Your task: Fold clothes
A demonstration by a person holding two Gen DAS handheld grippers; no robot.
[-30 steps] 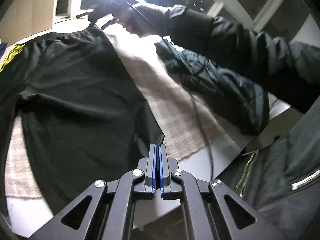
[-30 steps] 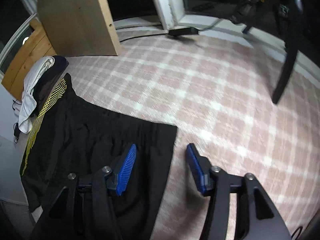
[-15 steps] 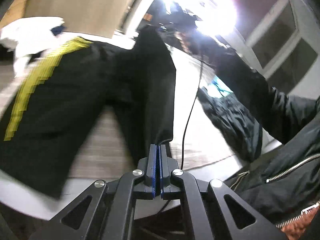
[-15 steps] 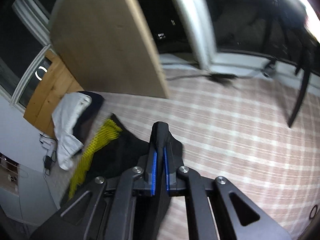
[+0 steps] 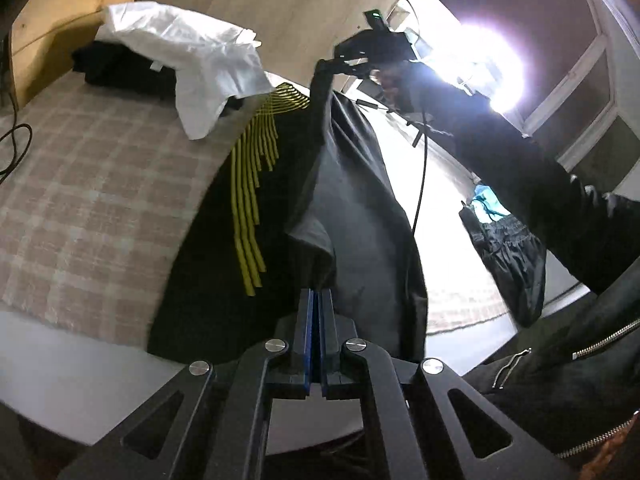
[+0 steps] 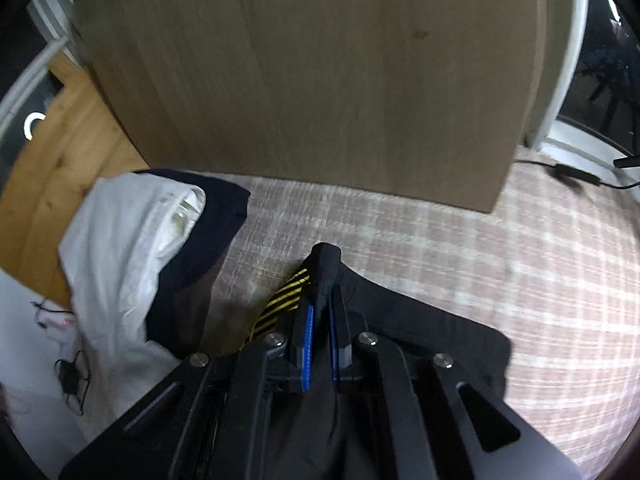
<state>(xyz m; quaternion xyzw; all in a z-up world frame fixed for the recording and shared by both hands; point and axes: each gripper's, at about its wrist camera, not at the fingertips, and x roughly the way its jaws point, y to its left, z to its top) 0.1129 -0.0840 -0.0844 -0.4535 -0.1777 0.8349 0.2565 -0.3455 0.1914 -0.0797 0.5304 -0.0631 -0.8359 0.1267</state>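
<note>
At the far left corner of the checked blanket [image 5: 92,184], a white cloth [image 5: 192,60] lies on top of a dark folded pile [image 5: 120,70]. Just beside them, the black shorts [image 5: 352,208] with yellow stripes [image 5: 250,200] lie partly on the blanket, near its front edge. One side of the shorts is lifted up in the air.

The left gripper [image 5: 317,300] has its two blue pads pressed together on a low edge of the shorts. The right gripper [image 6: 320,316] is pinched tight on a bunched corner of the black cloth and holds it high.

What could go wrong? The cloth looks thin and slippery. I think it could slide out of a pinch if one hand pulls too hard or too fast. Then the fold would flop down crooked. The lifted side might also bump the white cloth and drag it out of place. A black cable [image 5: 420,184] hangs close to the shorts and could get caught.

I see no boxes or baskets here.
</note>
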